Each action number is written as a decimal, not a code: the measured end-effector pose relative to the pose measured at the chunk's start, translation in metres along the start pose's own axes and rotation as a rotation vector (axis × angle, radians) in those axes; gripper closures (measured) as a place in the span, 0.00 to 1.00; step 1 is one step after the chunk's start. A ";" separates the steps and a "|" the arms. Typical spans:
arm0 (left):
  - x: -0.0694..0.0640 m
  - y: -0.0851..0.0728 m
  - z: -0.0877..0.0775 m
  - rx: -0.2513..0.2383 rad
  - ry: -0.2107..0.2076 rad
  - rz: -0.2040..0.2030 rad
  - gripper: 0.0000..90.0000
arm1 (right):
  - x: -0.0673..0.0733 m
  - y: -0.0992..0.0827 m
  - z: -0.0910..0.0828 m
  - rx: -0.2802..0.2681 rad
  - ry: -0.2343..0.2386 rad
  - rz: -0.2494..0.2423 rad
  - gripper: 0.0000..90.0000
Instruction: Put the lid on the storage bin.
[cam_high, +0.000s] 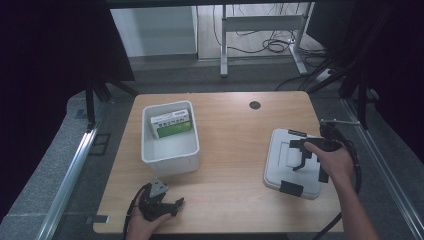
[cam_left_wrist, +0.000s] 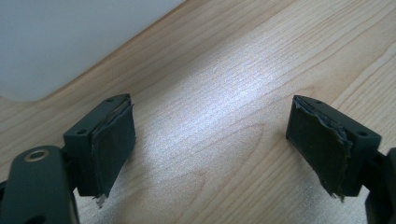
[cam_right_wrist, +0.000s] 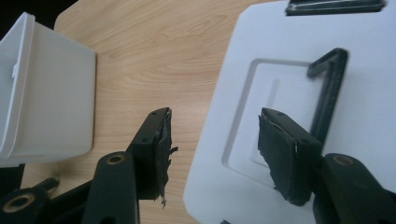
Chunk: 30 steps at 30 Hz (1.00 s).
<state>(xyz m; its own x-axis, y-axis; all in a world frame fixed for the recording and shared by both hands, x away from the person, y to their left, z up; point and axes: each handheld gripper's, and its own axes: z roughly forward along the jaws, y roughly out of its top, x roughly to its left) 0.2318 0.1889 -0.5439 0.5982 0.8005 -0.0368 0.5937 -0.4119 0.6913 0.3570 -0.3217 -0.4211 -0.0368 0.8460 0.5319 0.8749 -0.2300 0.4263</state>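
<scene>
**Over the lid, right gripper poised to take it**

At the right side of the table, the right gripper (cam_high: 306, 156) hovers over the white lid (cam_high: 280, 165), jaws spread and holding nothing; one jaw hangs above the lid's left edge, the other above its raised centre by the black handle (cam_right_wrist: 329, 88). The step in hand looks like the reach for the lid; the next move probably calls for lowering and closing on that edge or handle. Near the front edge, the left gripper (cam_high: 170, 204) rests parted and empty on the table (cam_high: 230, 150). Counted: two grippers; one lid; one white bin (cam_high: 170, 160), left of centre; one green-and-white box (cam_high: 172, 123) inside it.
</scene>
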 end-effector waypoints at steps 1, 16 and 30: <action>0.000 0.000 0.000 0.000 0.000 0.000 0.17 | -0.001 0.001 -0.001 -0.004 -0.006 0.002 0.49; 0.000 0.000 0.000 0.000 0.000 0.000 0.17 | -0.019 0.009 -0.003 0.017 -0.085 0.055 0.50; 0.000 0.000 0.000 0.000 0.000 0.000 0.17 | -0.029 0.011 0.011 0.078 -0.131 0.069 0.52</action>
<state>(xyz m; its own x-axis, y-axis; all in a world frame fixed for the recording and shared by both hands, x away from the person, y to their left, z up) 0.2318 0.1889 -0.5439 0.5982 0.8005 -0.0368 0.5938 -0.4120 0.6911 0.3730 -0.3437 -0.4404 0.0835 0.8863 0.4555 0.9083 -0.2556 0.3310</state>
